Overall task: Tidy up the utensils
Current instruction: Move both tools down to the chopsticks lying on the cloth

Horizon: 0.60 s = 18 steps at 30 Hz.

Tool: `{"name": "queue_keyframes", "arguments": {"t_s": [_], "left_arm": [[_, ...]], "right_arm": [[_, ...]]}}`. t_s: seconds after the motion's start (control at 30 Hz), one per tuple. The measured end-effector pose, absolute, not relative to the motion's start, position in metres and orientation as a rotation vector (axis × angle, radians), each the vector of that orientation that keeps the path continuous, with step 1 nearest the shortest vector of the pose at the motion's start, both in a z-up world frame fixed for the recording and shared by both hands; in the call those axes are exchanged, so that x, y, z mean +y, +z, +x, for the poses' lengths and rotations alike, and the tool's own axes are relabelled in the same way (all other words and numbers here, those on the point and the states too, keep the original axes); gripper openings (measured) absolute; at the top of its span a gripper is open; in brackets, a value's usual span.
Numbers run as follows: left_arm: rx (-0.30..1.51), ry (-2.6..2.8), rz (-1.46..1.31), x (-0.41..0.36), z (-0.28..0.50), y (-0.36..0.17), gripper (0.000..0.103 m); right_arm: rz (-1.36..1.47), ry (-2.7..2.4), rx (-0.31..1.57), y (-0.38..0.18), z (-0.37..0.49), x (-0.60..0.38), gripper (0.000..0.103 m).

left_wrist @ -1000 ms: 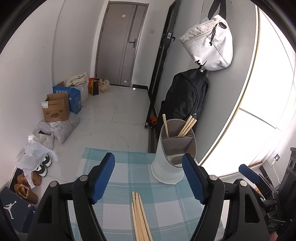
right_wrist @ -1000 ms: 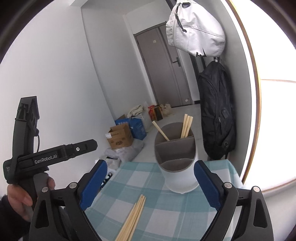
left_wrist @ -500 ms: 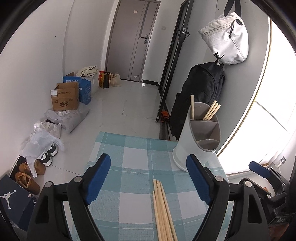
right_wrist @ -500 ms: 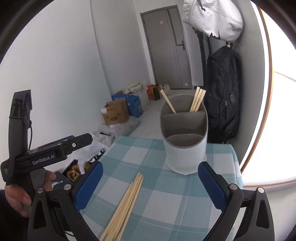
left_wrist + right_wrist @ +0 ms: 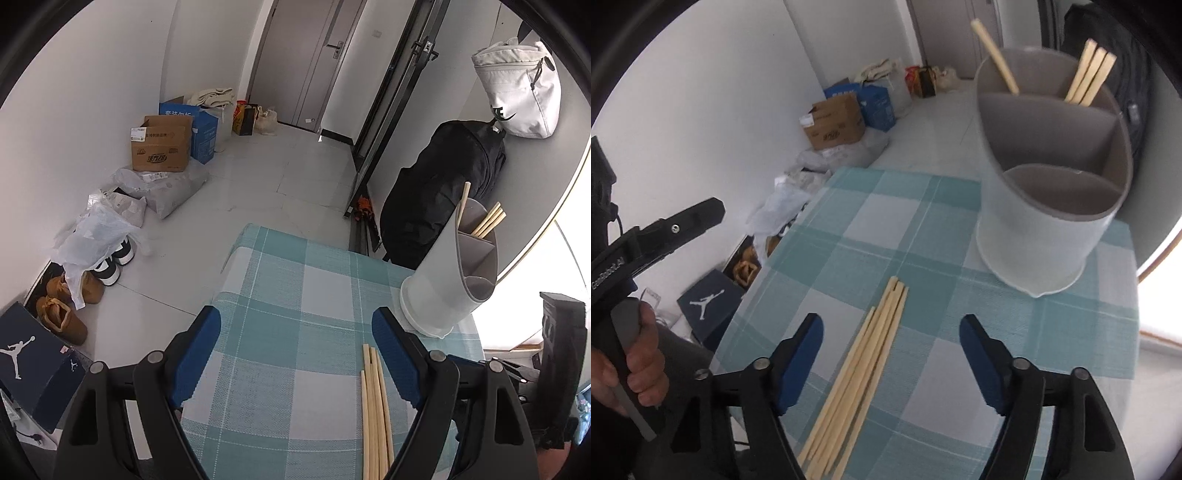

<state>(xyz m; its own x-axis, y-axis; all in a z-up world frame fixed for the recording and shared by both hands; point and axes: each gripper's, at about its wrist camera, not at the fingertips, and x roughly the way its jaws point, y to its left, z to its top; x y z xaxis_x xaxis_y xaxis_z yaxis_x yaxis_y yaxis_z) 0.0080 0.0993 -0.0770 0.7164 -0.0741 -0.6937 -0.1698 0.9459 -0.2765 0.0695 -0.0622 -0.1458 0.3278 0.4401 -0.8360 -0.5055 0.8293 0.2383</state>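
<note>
Several loose wooden chopsticks (image 5: 864, 373) lie in a bundle on the teal checked cloth (image 5: 916, 221); they also show in the left wrist view (image 5: 375, 410). A pale grey divided utensil holder (image 5: 1049, 192) stands at the far right of the table, with chopsticks upright in its back compartments (image 5: 1089, 74). The holder also shows in the left wrist view (image 5: 447, 273). My right gripper (image 5: 892, 354) is open and empty above the bundle. My left gripper (image 5: 295, 350) is open and empty, left of the bundle.
The table is small; its left and far edges drop to the floor. On the floor lie a cardboard box (image 5: 159, 149), plastic bags (image 5: 92, 236), shoes (image 5: 62, 310) and a shoe box (image 5: 33, 365). A black backpack (image 5: 439, 195) hangs behind the holder.
Both grippers have tilted down and come closer to the table. The right gripper now hovers over the chopstick bundle. The left gripper has swung left. Both stay open.
</note>
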Motion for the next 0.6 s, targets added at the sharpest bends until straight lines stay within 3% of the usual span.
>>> {"name": "queue_keyframes", "arguments": {"t_s": [0.1,0.23,0.3,0.37,0.6], "left_arm": [[0.792,0.063,-0.356,0.107,0.010,-0.081,0.081],[0.810,0.065,-0.412,0.120,0.013,-0.085,0.081],[0.811,0.068,-0.426,0.123,0.013,-0.086,0.081],[0.797,0.074,-0.430,0.125,0.013,-0.086,0.081],[0.811,0.074,-0.463,0.129,0.015,-0.088,0.081]], "right_arm": [[-0.087,0.634,1.160,-0.161,0.082,-0.047,0.048],[-0.113,0.613,1.248,-0.178,0.099,-0.034,0.041],[-0.113,0.607,1.289,-0.184,0.104,-0.031,0.024],[-0.125,0.590,1.316,-0.188,0.107,-0.028,0.014],[-0.211,0.546,1.331,-0.187,0.105,-0.015,0.011]]}}
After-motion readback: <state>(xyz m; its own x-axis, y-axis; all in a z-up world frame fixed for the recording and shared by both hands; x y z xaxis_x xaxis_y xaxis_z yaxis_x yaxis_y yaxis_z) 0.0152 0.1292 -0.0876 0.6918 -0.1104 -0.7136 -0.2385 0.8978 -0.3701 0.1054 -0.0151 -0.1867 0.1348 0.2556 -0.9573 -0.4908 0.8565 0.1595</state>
